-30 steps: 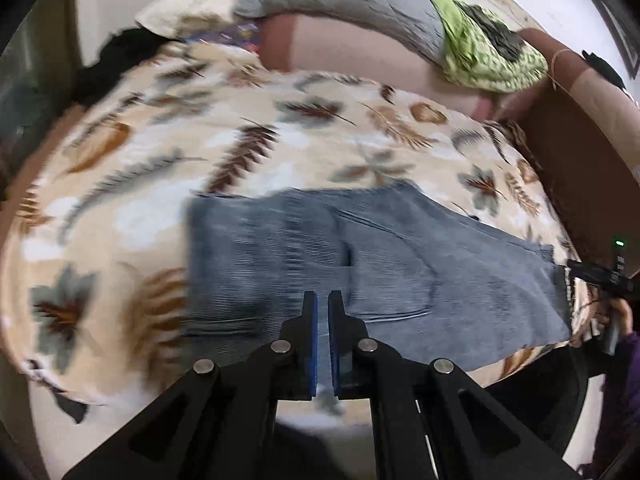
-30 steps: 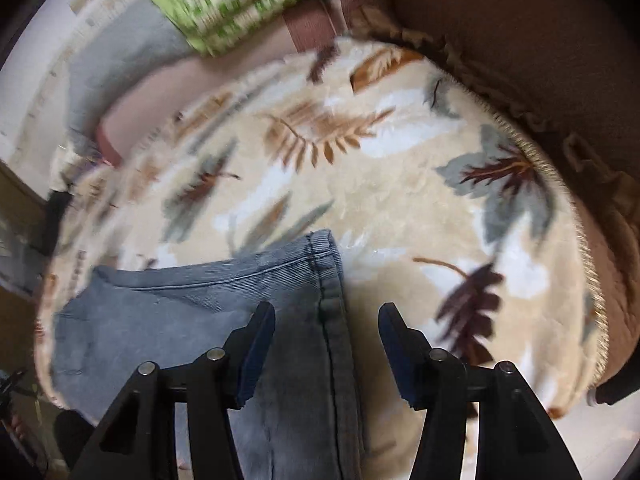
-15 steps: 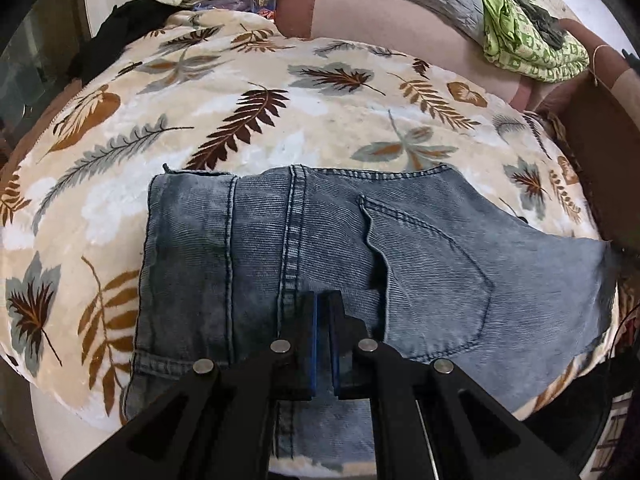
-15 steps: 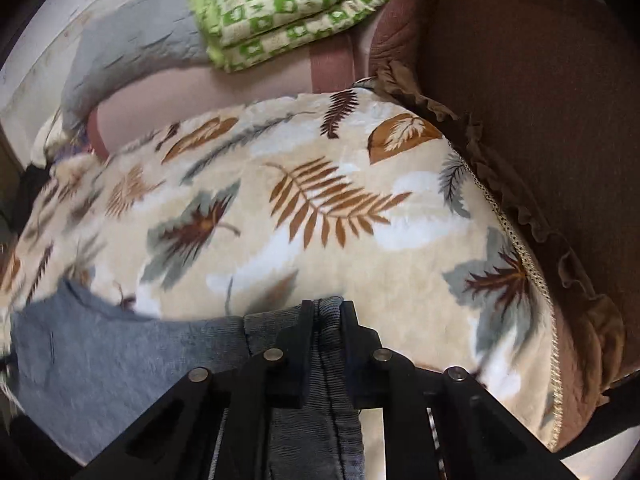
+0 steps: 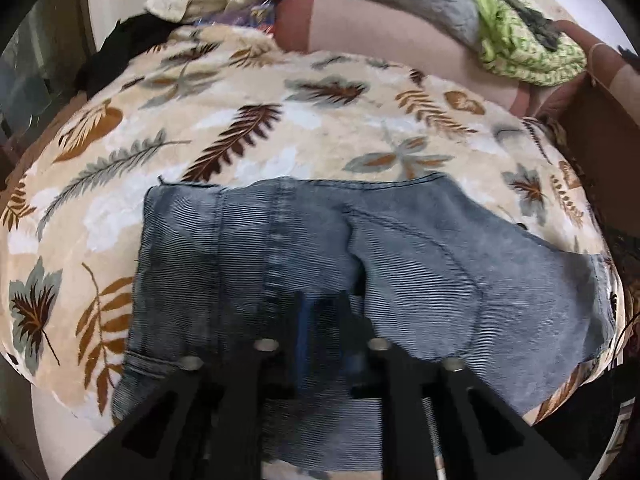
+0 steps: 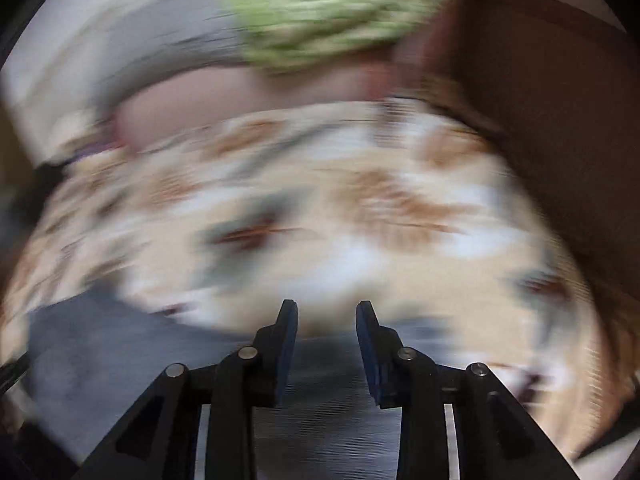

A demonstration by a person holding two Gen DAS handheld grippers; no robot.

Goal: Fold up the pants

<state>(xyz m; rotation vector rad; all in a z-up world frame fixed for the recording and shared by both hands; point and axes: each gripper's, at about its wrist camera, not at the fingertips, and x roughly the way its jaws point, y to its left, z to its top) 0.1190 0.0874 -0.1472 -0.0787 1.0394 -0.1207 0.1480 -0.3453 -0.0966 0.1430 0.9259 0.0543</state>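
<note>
Lying: pants (image 5: 400,264) folded flat on leaf blanket (image 5: 280,136)
Left gripper (image 5: 324,320): jaws parted, blurred, over denim
Right gripper (image 6: 326,336): jaws released, over pants edge (image 6: 120,352); view blurred

My right wrist view is smearing badly: the leaf-print blanket (image 6: 320,216) and the green cloth (image 6: 332,16) are showing only as streaks, and the pants (image 6: 120,352) are reading as a grey patch running off the bottom edge. In my left wrist view, the left gripper (image 5: 326,332) is blurring, so I am not making out its jaw gap, and it is covering the pants' (image 5: 440,264) near edge.
</note>
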